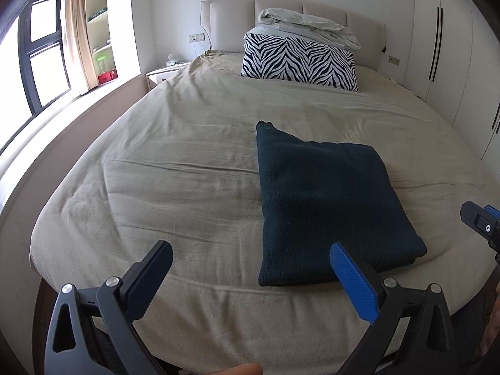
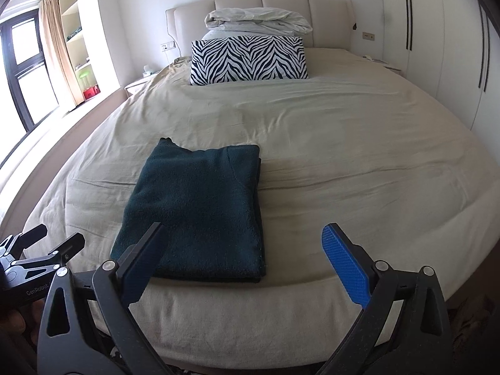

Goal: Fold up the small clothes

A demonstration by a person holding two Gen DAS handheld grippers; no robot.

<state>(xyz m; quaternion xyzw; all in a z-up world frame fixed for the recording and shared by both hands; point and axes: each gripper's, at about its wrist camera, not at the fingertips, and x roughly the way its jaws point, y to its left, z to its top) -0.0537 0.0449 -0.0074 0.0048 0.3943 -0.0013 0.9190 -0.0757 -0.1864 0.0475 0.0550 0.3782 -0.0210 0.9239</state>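
1. Dark teal knitted garment (image 1: 331, 206), folded into a thick rectangle, lies flat on a beige, creased bedsheet (image 1: 175, 168) near the foot of the bed.
2. Left gripper (image 1: 251, 257), black with one blue ribbed pad, hangs with its jaws spread wide and nothing between them; the garment lies just ahead and to its right, its near edge behind the blue finger.
3. Right gripper (image 2: 243, 239) also stands wide open and empty; the garment (image 2: 200, 206) lies just ahead and to its left, touching neither finger.
4. Far ahead of both grippers, a zebra-striped rectangular cushion (image 2: 248, 59) leans at the padded cream headboard (image 2: 281, 6), with a crumpled white duvet (image 2: 259, 20) piled behind it.
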